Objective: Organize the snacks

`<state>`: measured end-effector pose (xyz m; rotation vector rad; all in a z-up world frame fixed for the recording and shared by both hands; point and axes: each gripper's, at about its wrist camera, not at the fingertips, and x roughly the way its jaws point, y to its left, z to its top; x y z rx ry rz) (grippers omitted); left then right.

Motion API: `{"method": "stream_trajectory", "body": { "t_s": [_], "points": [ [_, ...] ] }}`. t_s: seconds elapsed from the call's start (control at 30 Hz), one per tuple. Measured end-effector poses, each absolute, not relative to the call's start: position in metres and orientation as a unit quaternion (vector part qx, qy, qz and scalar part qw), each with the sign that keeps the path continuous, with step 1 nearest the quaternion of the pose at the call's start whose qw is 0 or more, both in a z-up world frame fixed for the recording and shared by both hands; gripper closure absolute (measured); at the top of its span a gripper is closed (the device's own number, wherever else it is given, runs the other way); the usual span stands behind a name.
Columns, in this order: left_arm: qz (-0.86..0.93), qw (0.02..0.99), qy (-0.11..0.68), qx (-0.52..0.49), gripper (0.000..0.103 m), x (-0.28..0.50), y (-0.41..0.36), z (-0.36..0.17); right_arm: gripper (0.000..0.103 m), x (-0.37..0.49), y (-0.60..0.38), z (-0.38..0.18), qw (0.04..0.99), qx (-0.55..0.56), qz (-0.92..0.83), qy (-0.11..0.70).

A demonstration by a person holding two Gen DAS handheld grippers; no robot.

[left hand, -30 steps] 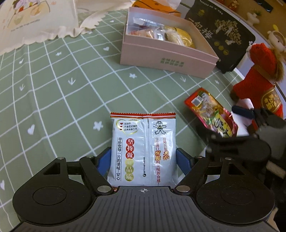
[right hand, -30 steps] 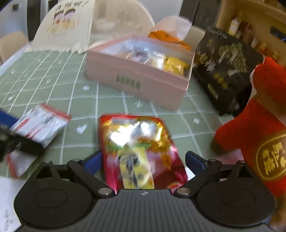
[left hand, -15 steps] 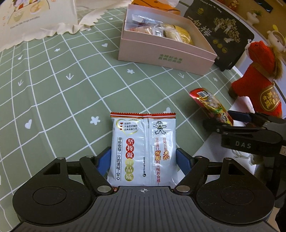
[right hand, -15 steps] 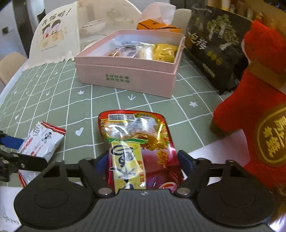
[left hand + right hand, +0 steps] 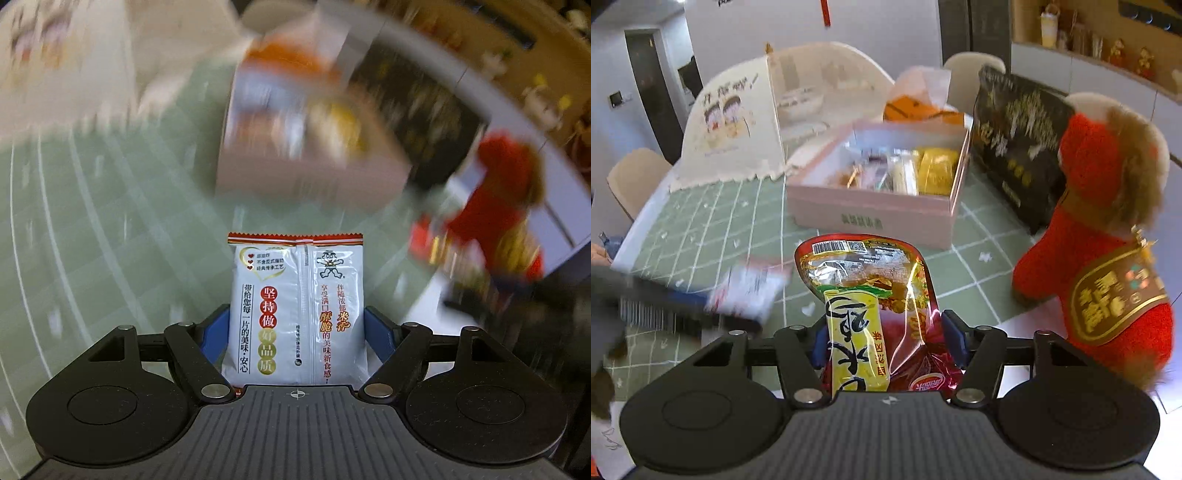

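My left gripper [image 5: 297,328] is shut on a white rice-cracker packet [image 5: 297,306] with a red top edge and holds it above the green checked tablecloth [image 5: 110,229]. My right gripper [image 5: 888,338] is shut on a red and yellow snack bag [image 5: 875,306], lifted off the table. An open pink box [image 5: 871,214] with several wrapped snacks inside stands just beyond both grippers; it is blurred in the left wrist view [image 5: 306,177]. The left gripper and its packet show blurred at the lower left of the right wrist view [image 5: 746,291].
A red plush toy [image 5: 1104,258] stands to the right of the box. A black gift bag [image 5: 1019,144] leans behind it. A white mesh food cover [image 5: 746,122] stands at the back left, an orange box [image 5: 919,110] behind the pink box.
Both grippers have risen with their packets. The left one swings fast toward the pink box, blurring its view. The right one has lifted and looks down over the box.
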<state>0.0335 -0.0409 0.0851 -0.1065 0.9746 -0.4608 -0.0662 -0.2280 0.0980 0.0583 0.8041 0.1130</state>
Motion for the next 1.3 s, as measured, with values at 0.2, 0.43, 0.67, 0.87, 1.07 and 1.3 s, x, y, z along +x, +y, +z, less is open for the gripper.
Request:
{"method": "stream_trajectory", "body": {
  "t_s": [0.2,0.43,0.67,0.87,1.07,1.3],
  "points": [
    [-0.243,0.908,0.326,-0.098,0.022,0.106,-0.053,0.165,0.043,-0.076,-0.217,0.105,0.921,0.004,0.042,0.386],
    [-0.235,0.899,0.346,-0.129,0.023,0.198,-0.073,0.126,0.043,-0.078,-0.209,0.113,0.922,-0.03,0.015,0.386],
    [-0.253,0.899,0.327,-0.145,0.023,0.182,-0.042,0.111,0.043,-0.04,-0.225,0.119,0.914,-0.005,-0.016,0.405],
    [-0.296,0.861,0.361,-0.199,0.038,0.141,0.014,0.092,0.037,0.052,-0.206,0.159,0.938,-0.04,-0.016,0.343],
    [-0.301,0.857,0.366,-0.201,0.058,0.102,0.015,0.089,0.018,0.12,-0.187,0.156,0.945,-0.051,-0.027,0.323],
    [-0.287,0.877,0.364,-0.129,0.059,0.063,-0.005,0.095,0.018,0.076,-0.179,0.133,0.935,-0.032,0.023,0.351]
  ]
}}
